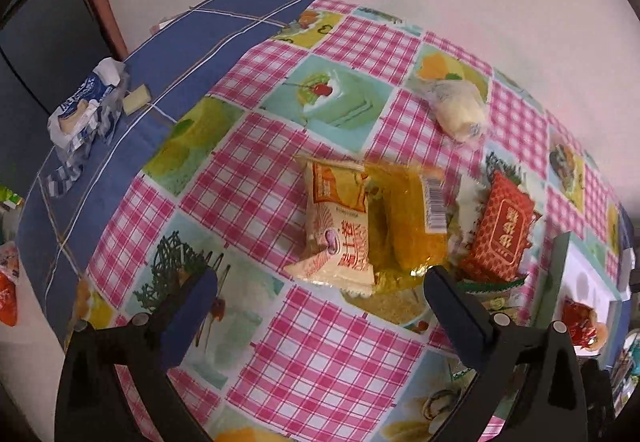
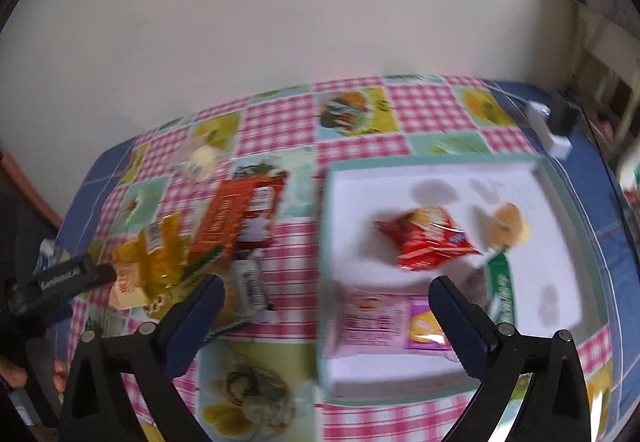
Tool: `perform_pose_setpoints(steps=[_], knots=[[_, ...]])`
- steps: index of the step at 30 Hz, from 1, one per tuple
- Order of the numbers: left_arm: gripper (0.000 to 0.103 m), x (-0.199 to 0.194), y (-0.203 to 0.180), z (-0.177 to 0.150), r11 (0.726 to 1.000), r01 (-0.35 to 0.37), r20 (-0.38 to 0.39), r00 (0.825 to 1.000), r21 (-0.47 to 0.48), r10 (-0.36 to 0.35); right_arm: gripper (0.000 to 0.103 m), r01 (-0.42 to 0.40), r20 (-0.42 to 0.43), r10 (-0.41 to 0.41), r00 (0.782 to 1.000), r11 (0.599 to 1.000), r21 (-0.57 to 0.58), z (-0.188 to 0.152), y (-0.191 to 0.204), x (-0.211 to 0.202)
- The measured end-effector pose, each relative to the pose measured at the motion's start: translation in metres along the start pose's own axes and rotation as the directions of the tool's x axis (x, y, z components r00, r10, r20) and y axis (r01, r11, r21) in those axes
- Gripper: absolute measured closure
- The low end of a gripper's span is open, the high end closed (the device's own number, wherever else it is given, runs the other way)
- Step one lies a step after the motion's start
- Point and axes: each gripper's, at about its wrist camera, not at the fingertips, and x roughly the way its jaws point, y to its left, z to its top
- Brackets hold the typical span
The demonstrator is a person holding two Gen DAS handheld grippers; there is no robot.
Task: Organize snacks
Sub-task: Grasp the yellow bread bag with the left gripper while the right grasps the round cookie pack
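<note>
Both tools hang wide and empty over the surface (image 1: 328,354) in its glossy checked oilcloth: the left tool (image 1: 320,282) faces the loose heap of crinkly packets, the cream packet (image 1: 340,230) and clear yellow packet (image 1: 412,218) nearest it, probably lining up a pick. The right tool (image 2: 326,292) hovers at the near edge of the shallow white tray (image 2: 560,242), where a puffy red foil bag (image 2: 430,238) and a pink packet (image 2: 384,322) already lie gathered.
</note>
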Motion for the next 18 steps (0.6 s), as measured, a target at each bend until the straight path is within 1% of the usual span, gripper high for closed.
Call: perform_pose_setpoints(steps=[3, 7, 11, 13, 17, 18], knots=[[0.0, 0.0, 0.006, 0.006, 0.999, 0.034, 0.007, 0.999, -0.015, -0.034, 0.0, -0.037, -0.006, 0.037, 0.999, 0.999, -0.037, 0.001, 0.018, 0.003], [0.0, 0.003, 0.017, 0.012, 0.997, 0.061, 0.007, 0.998, -0.036, -0.061, 0.0, -0.051, -0.024, 0.049, 0.999, 0.995, -0.09, 0.001, 0.041, 0.011], [0.0, 0.007, 0.028, 0.018, 0.993, 0.09, 0.006, 0.996, -0.077, -0.09, 0.001, -0.067, -0.042, 0.062, 0.997, 0.989, -0.131, 0.002, 0.06, 0.019], [0.0, 0.011, 0.029, 0.02, 0.991, 0.1, 0.004, 0.995, -0.084, -0.1, 0.005, -0.076, -0.054, 0.069, 0.996, 0.986, -0.148, 0.002, 0.067, 0.023], [0.0, 0.025, 0.023, 0.019, 0.993, 0.093, -0.025, 0.995, -0.077, -0.095, 0.009, -0.093, -0.096, 0.076, 0.992, 0.978, -0.188, -0.001, 0.083, 0.038], [0.001, 0.03, 0.021, 0.02, 0.993, 0.093, -0.034, 0.995, -0.073, -0.095, 0.012, -0.09, -0.106, 0.07, 0.992, 0.976, -0.199, -0.003, 0.086, 0.042]])
